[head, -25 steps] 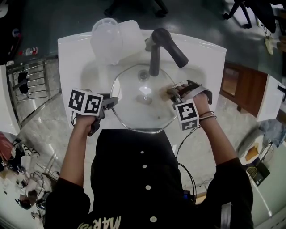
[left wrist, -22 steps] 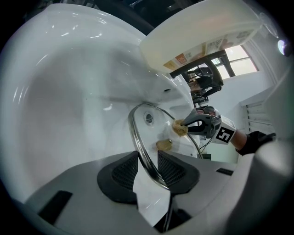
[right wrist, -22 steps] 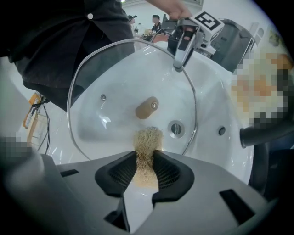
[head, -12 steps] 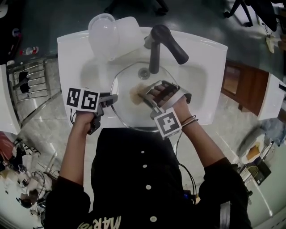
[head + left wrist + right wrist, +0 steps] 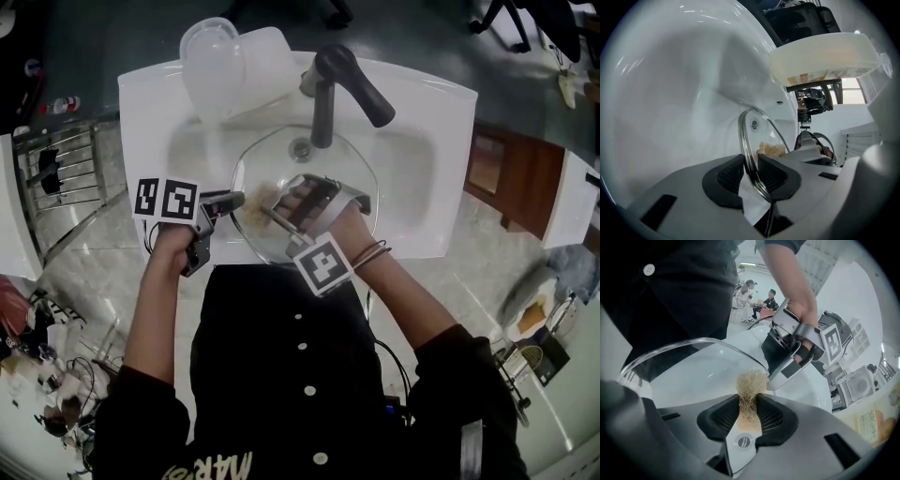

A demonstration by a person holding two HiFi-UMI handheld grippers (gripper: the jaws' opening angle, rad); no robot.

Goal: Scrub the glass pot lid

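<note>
The right gripper (image 5: 268,208) has travelled from the right side of the round clear glass pot lid (image 5: 272,159) across to its left part, and it is now near the left gripper (image 5: 238,198), which has stayed at the left rim. The lid lies in the basin of the white ceramic sink (image 5: 412,169), under the black curved faucet (image 5: 328,94).

In the left gripper view, the left gripper (image 5: 751,173) has the metal rim of the lid (image 5: 744,140) between its black ribbed pads. Its jaws are closing on this rim, and both pads touch it.

In the right gripper view, the jaws of the right gripper (image 5: 749,405) are clenched on a tan fibrous scrubbing pad (image 5: 751,385). The free end of the pad presses on the glass of the lid (image 5: 693,366), just beside the left gripper.

From the head view the pad (image 5: 253,204) shows as a pale brown patch on the glass.

Two translucent plastic containers (image 5: 234,66) stand on the sink's surface at the back left corner, well apart from the lid.
</note>
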